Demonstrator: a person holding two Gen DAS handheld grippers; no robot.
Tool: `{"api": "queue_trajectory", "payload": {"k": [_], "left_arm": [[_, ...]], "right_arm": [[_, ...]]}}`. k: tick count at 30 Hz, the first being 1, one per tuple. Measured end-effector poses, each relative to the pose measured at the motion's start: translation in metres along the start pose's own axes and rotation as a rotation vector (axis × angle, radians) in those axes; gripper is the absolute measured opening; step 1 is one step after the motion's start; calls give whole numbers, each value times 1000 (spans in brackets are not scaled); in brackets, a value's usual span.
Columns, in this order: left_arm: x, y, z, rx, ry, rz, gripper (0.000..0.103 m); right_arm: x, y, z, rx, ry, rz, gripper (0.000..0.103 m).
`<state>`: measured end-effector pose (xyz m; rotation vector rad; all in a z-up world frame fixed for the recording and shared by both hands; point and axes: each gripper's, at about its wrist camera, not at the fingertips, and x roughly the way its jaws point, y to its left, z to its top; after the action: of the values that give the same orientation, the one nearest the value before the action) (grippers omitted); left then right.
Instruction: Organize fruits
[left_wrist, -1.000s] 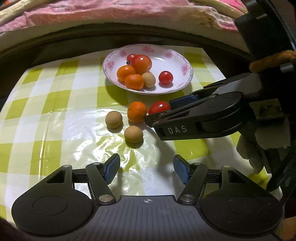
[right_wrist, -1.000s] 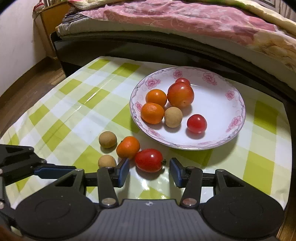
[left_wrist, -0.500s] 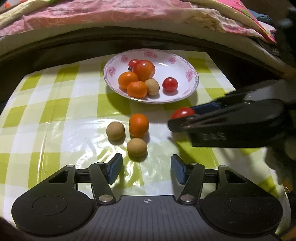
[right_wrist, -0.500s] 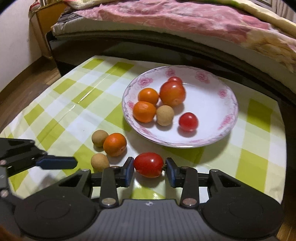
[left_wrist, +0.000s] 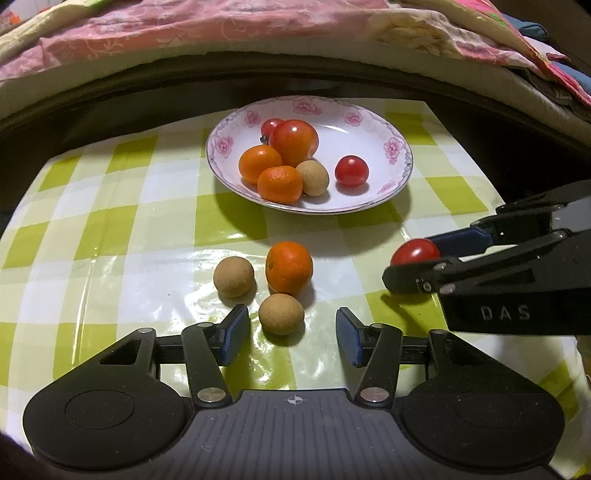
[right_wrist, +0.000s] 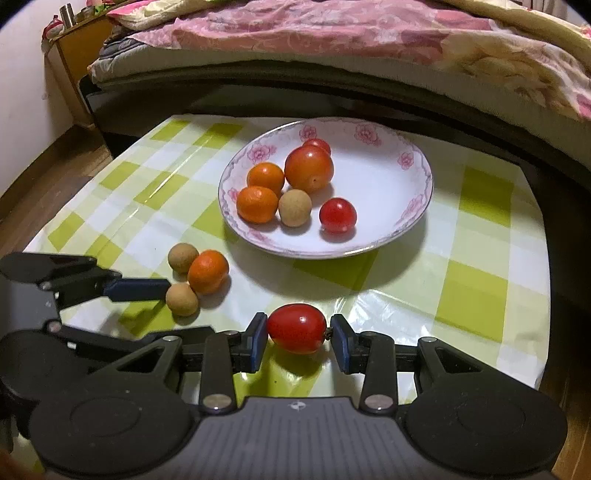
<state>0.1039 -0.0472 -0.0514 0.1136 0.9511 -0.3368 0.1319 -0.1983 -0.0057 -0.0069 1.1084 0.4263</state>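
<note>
Now we see a checked desk (right_wrist: 476, 295) below a bed (right_wrist: 332, 37); our right gripper (right_wrist: 298, 334) clenches a red tomato (right_wrist: 296, 328) at lower centre, while our left gripper (left_wrist: 291, 332) jaws are closing around a brown fruit (left_wrist: 281, 314) without touching it.

Both tools share one build: a matte black body with a ribbed grey centre panel marked by a small crosshair, flanked by two rounded black housings with shallow circular recesses. On the left gripper (left_wrist: 291, 334), silver rivets pin black linkage arms to dark blue pads (left_wrist: 233, 334). The right gripper (right_wrist: 297, 339) matches (its side bears pale letters "DAS", seen from the left wrist).
</note>
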Motion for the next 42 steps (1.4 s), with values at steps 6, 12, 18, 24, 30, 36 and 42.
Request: {"api": "queue_trajectory", "payload": {"k": [6, 12, 18, 24, 30, 36, 42], "left_arm": [[0, 0, 1, -3, -5, 5, 46], [-4, -3, -2, 10, 4, 13, 37], [-13, -7, -2, 23, -10, 3, 34], [-19, -9, -9, 38, 10, -5, 35], [-14, -10, -17, 64, 17, -3, 41], [-11, -9, -13, 44, 6, -9, 42], [-6, -7, -8, 25, -11, -12, 52]], "right_arm": [[-1, 0, -2, -2, 3, 3, 40], [-4, 1, -3, -2, 2, -4, 40], [-11, 6, -4, -15, -3, -16, 40], [-21, 18, -5, -33, -17, -28, 40], [-27, 25, -14, -36, -4, -52, 39], [-40, 19, -23, 13, -7, -64, 39], [-42, 16, -22, 24, -11, -58, 39]]}}
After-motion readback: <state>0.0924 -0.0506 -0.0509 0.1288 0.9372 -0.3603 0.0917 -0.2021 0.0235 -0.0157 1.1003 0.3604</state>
